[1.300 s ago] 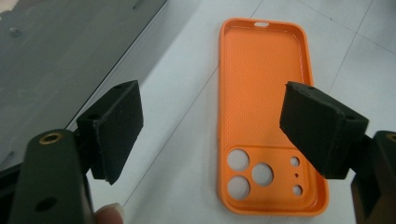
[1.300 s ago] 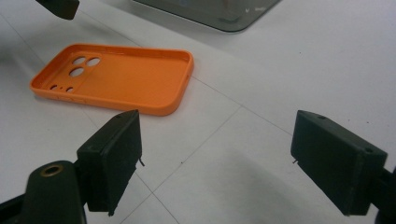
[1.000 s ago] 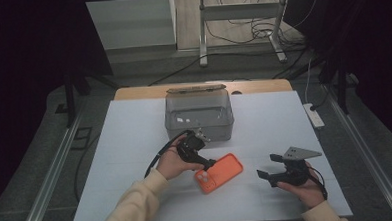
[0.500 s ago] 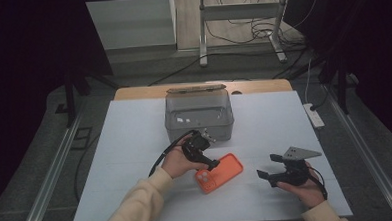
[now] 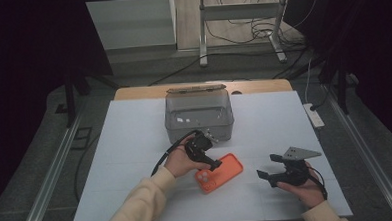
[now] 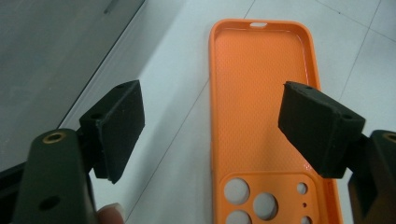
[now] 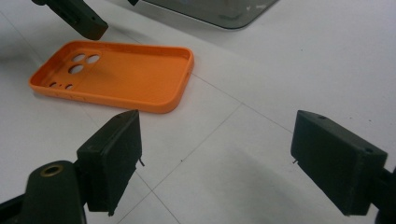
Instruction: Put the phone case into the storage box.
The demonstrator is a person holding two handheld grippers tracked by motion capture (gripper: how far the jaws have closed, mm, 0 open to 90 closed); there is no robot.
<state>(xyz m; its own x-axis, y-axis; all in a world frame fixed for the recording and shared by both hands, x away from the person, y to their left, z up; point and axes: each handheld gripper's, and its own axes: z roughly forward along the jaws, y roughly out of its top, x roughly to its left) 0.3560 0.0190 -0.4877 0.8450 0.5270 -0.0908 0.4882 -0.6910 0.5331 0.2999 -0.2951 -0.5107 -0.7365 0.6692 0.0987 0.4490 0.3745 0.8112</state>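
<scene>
Lying flat on the white table (image 5: 135,143), inner side up, the orange phone case (image 5: 219,172) sits in front of the clear plastic box (image 5: 199,115), with its camera cut-outs at the end nearer the person. The left gripper (image 5: 206,157) hovers over that near-left part of the case, held in the person's left hand (image 5: 179,163). In the left gripper view its jaws stand wide apart and hold nothing: one pad is over the bare table beside the case's long edge, the other over the opposite edge (whether either pad touches the case (image 6: 261,116) I cannot tell). The right gripper (image 5: 274,168) rests low over the table well to the right of the case, in the right hand (image 5: 302,188). Its jaws are also spread and empty, with the case (image 7: 116,74) lying ahead of them, apart from both pads.
</scene>
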